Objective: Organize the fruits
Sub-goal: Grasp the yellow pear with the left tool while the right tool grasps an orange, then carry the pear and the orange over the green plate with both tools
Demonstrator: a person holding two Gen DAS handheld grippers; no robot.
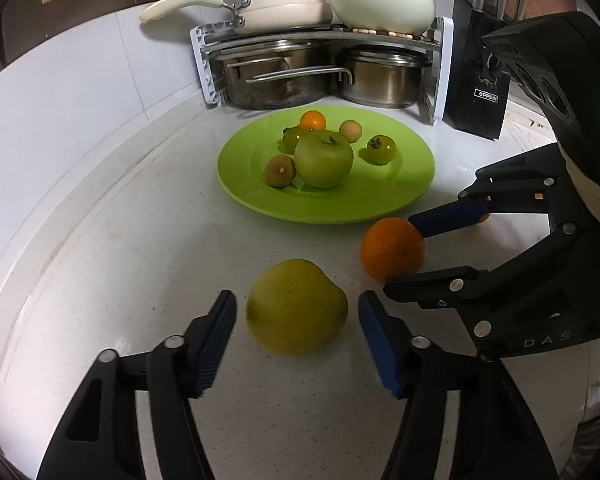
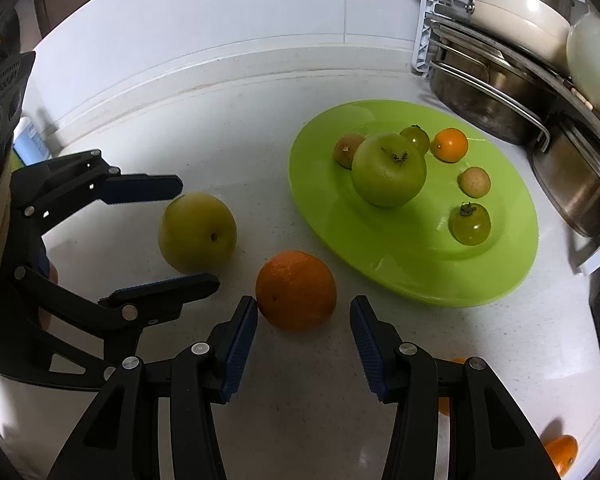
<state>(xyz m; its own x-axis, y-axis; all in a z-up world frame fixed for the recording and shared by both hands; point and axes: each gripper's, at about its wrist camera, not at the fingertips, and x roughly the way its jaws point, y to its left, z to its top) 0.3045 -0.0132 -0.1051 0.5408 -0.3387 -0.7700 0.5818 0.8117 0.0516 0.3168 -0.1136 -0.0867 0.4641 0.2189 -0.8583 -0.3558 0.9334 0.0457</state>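
Note:
A yellow-green apple [image 1: 296, 307] [image 2: 197, 232] lies on the white counter between the open fingers of my left gripper [image 1: 298, 306] [image 2: 194, 236], not pinched. An orange [image 1: 393, 249] [image 2: 296, 290] lies beside it, between the open fingers of my right gripper [image 2: 304, 312] [image 1: 400, 250]. Behind them a green plate [image 1: 380, 200] [image 2: 512, 248] holds a large green apple [image 1: 324, 158] [image 2: 389, 169], two green tomatoes, two brownish small fruits and a small orange fruit [image 1: 313, 121] [image 2: 449, 144].
A rack of pots and pans [image 1: 320, 60] [image 2: 512, 80] stands behind the plate. A black box [image 1: 480, 92] stands to its right. Two more small oranges [image 2: 562, 452] lie near the right gripper's base. A wall upstand borders the counter on the left.

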